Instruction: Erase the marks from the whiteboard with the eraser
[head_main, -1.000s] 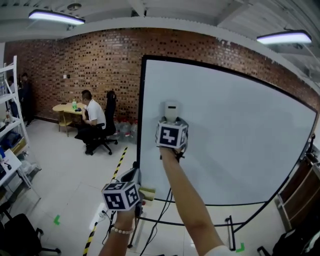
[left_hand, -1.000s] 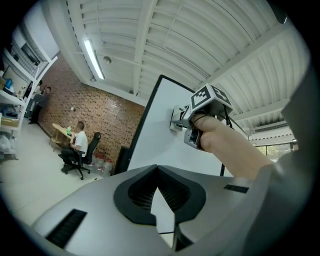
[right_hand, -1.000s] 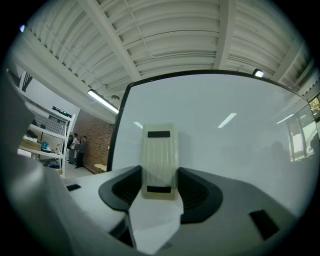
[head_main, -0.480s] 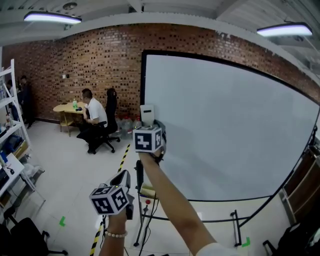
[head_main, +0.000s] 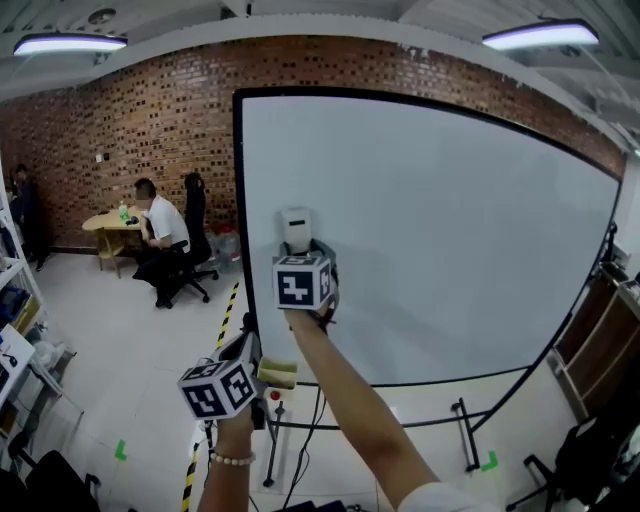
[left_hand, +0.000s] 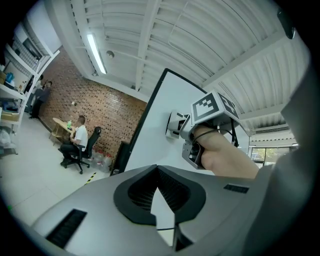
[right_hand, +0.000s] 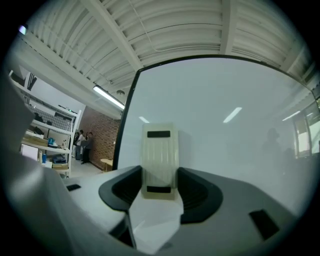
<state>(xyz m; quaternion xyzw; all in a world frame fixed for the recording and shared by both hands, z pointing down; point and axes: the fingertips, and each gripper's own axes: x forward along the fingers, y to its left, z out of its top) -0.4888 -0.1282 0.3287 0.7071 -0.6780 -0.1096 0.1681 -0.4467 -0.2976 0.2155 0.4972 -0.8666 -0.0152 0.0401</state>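
Right gripper (head_main: 302, 255) is raised at arm's length toward the whiteboard (head_main: 440, 210) and clenched on the eraser (head_main: 295, 229). In the right gripper view the jaws pinch the cream eraser (right_hand: 160, 155) by its lower end on both sides, and the rest sticks up past the fingertips (right_hand: 186, 186). The eraser sits over the left part of the board, about mid-height, near the black left frame edge. It looks flat against the white face, though contact isn't certain from these angles.

Left gripper (head_main: 243, 358) is held low, below and left of the right arm, off the board. Its jaws are closed tip to tip with nothing between them (left_hand: 157, 170).

In the background a seated person (head_main: 152, 226) is at a small round surface (head_main: 105, 218) by the brick wall (head_main: 150, 120).
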